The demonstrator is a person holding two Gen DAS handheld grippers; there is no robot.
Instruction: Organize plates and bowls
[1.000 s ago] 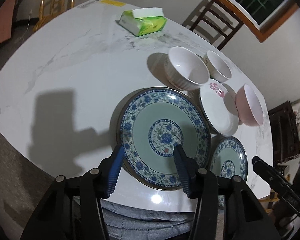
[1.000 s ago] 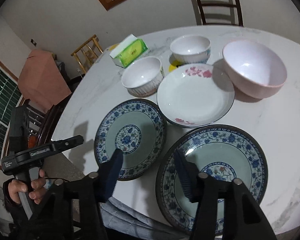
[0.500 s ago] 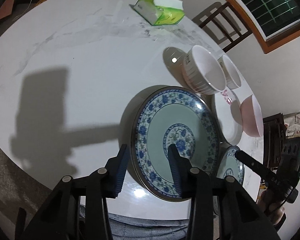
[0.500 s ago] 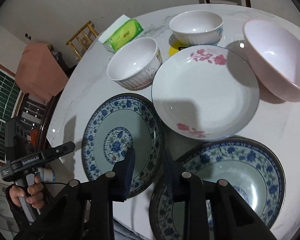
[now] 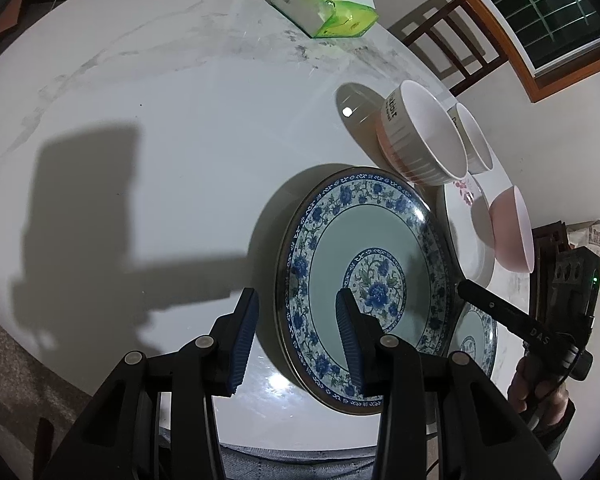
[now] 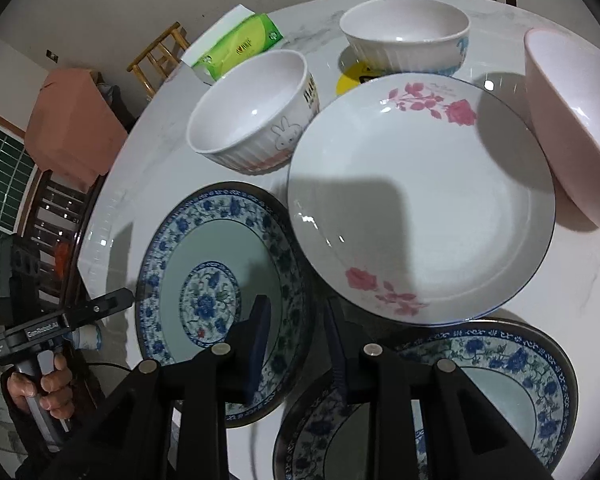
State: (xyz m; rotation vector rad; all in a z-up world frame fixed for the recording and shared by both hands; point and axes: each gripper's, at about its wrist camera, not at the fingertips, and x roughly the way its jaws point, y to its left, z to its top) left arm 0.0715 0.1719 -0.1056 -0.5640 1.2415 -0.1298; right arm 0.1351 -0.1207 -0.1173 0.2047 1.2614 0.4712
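1. The left tool [image 5: 296,340] hangs over the near-left rim of a blue-patterned plate [image 5: 364,280] on the white marble tabletop [image 5: 180,140]. Its jaws stand partly open and astride that rim, one finger outside over bare tabletop, the other over the plate's face; no pad is seen pressing on it. They narrowed a moment ago and now stand steady.
2. The right tool [image 6: 298,340] points down at the gap between that same plate [image 6: 220,292] and a second blue-patterned plate [image 6: 500,380] at the near edge. Its jaws are narrowly open, having just been closing. The left finger lies over the first plate's right rim, the right finger over the second plate's rim. Whether either pad touches a plate I cannot tell.
3. A white plate with pink roses [image 6: 420,200] lies beyond the two blue ones, and its near rim overlaps both of them.
4. A ribbed white bowl with a rabbit drawing [image 6: 252,120] stands just left of the rose plate, a second white bowl [image 6: 404,36] behind it, and a pink bowl [image 6: 572,128] at its right, touching its rim.
5. A green tissue pack [image 5: 328,12] lies at the far side, well apart from the dishes.
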